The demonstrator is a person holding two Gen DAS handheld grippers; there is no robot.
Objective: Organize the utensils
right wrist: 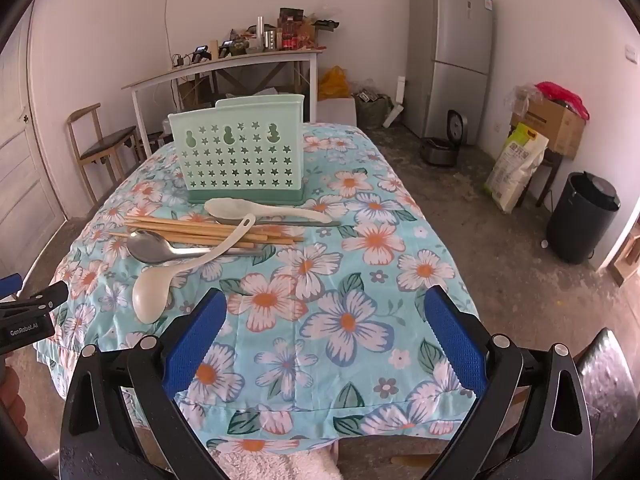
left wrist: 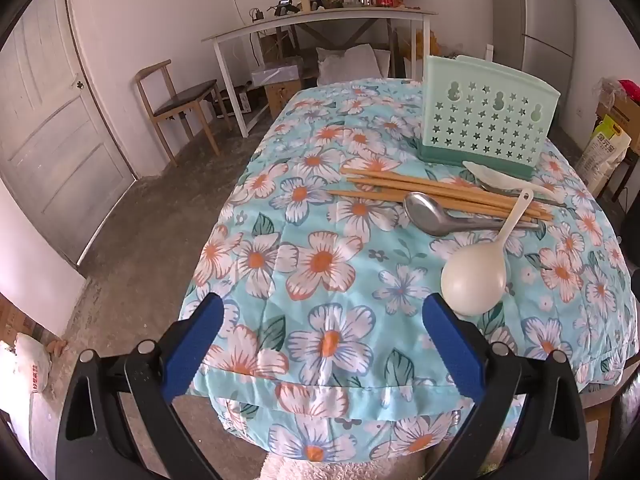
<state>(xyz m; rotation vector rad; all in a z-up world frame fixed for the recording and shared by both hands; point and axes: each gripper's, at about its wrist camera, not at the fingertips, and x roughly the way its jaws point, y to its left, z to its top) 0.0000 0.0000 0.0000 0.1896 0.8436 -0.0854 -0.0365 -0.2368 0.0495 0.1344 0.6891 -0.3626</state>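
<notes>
A mint green utensil holder [left wrist: 484, 116] [right wrist: 242, 150] with star holes stands upright on the floral table [left wrist: 320, 320] [right wrist: 360, 320]. In front of it lie several wooden chopsticks [left wrist: 420, 190] [right wrist: 200, 230], a metal spoon [left wrist: 428, 210] [right wrist: 156, 250], a white ladle [left wrist: 476, 276] [right wrist: 160, 284] and a white soup spoon [left wrist: 496, 178] [right wrist: 248, 208]. My left gripper [left wrist: 324, 312] is open and empty, near the table's front edge, its right finger close to the ladle bowl. My right gripper [right wrist: 326, 308] is open and empty, to the right of the pile. The left gripper's side shows in the right wrist view [right wrist: 28, 308].
A wooden chair [left wrist: 180, 100] [right wrist: 104, 140] and a white side table [left wrist: 320, 24] [right wrist: 224, 64] with clutter stand behind. A fridge [right wrist: 450, 56], a black bin [right wrist: 582, 218], a sack [right wrist: 516, 168] and boxes [right wrist: 556, 124] are on the right. A door [left wrist: 48, 120] is at left.
</notes>
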